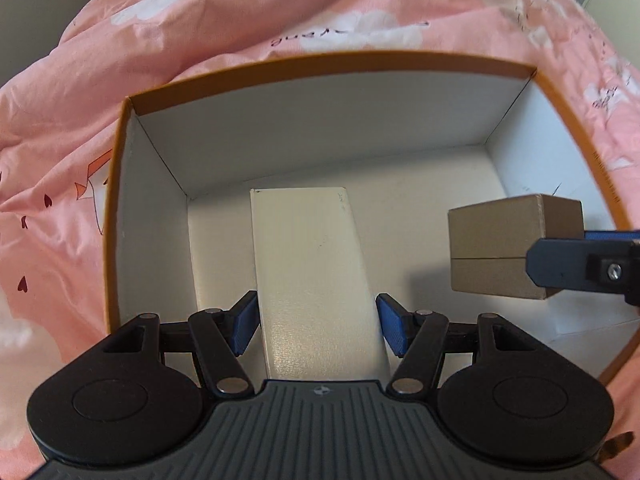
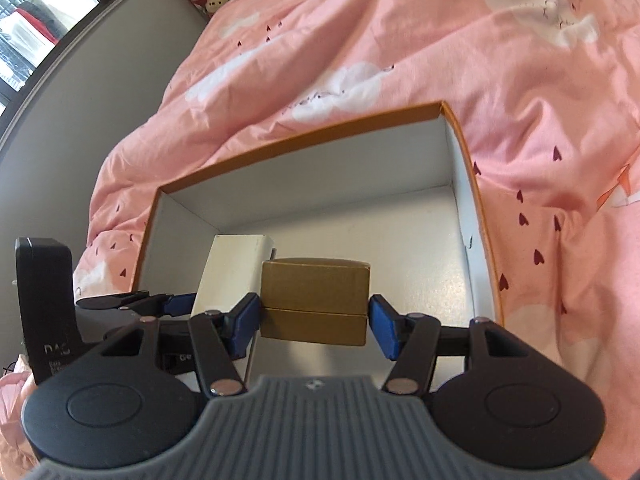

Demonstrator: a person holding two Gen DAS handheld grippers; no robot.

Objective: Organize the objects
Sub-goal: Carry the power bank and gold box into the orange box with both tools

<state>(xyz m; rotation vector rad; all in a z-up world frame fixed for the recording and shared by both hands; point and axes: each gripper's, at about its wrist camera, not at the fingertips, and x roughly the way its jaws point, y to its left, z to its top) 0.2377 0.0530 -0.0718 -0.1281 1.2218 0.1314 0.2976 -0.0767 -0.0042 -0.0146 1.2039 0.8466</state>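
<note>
Two small boxes held over an open orange-rimmed carton [image 1: 120,208]

Left gripper [image 1: 318,322], half-spread, pinches a smooth white oblong box [image 1: 316,264]; right gripper [image 2: 314,326] clamps a matte brown cardboard box [image 2: 314,304].

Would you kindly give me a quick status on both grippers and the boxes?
Left gripper shut on white box, over the orange-rimmed box. Right gripper shut on brown box, beside it. Bin floor clear below.

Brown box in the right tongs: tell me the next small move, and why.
Probably lower the brown box to the bare floor of the orange-rimmed box before releasing. The right tongs grip it above the open interior, and the white box in the left tongs sits beside it, leaving space.
</note>
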